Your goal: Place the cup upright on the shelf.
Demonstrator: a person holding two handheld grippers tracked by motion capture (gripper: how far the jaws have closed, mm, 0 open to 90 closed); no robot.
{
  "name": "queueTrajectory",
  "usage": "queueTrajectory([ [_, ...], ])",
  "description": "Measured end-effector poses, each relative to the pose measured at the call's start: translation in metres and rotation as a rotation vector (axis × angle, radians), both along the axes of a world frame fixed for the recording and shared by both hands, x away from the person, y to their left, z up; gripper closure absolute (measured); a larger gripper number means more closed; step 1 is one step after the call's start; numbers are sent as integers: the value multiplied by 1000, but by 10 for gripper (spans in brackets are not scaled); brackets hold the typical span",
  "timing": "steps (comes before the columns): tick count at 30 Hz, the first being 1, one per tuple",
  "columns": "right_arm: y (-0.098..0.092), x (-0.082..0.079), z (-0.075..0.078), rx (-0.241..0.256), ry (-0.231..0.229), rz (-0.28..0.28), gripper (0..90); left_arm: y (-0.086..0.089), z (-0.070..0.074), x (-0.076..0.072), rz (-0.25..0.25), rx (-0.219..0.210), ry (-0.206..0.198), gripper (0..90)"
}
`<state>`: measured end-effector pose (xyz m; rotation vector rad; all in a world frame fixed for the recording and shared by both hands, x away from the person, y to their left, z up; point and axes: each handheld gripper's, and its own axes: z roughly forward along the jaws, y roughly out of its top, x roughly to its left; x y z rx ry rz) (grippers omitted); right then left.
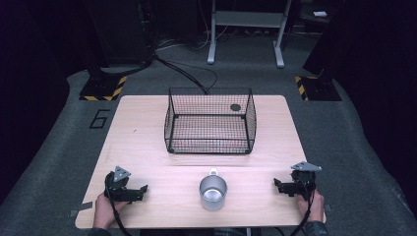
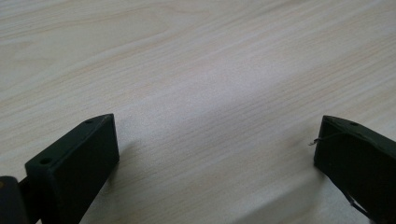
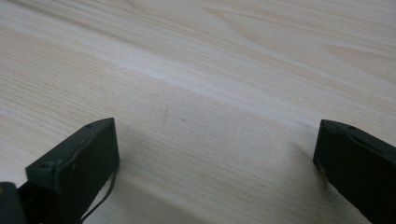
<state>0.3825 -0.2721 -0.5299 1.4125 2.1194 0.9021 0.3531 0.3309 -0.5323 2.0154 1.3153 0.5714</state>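
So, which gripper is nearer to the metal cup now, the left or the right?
Left, slightly. The left gripper rests on the table to the left of the metal cup; the right gripper rests to the cup's right, a little farther off. Both are open and apart from it.

High view overhead facing forward across table [image 1: 147, 123], gripper views close, low, sharing its woodgrain

A lab: hazard-striped stand bases [image 1: 103, 88], floor cables [image 1: 184, 71], dark surroundings.

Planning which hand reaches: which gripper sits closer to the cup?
Hard to tell: the left gripper and right gripper look about equally far from the metal cup.
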Motion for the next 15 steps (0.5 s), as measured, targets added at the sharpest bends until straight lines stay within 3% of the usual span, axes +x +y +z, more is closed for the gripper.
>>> queueTrajectory([
  [6, 0, 2, 0, 3, 4, 5, 0, -1, 0, -2, 15, 1, -3, 4],
  [8, 0, 2, 0, 2, 3, 6, 0, -1, 0, -2, 5, 2, 2, 2],
  [11, 0, 2, 0, 5, 5, 9, 0, -1, 1, -3, -51, -1, 3, 1],
  [12, -1, 2, 0, -4, 7, 17, 0, 0, 1, -4, -43, -27, 0, 1],
  [15, -1, 2, 0, -5, 6, 18, 0, 1, 1, -6, -39, -42, -2, 1],
])
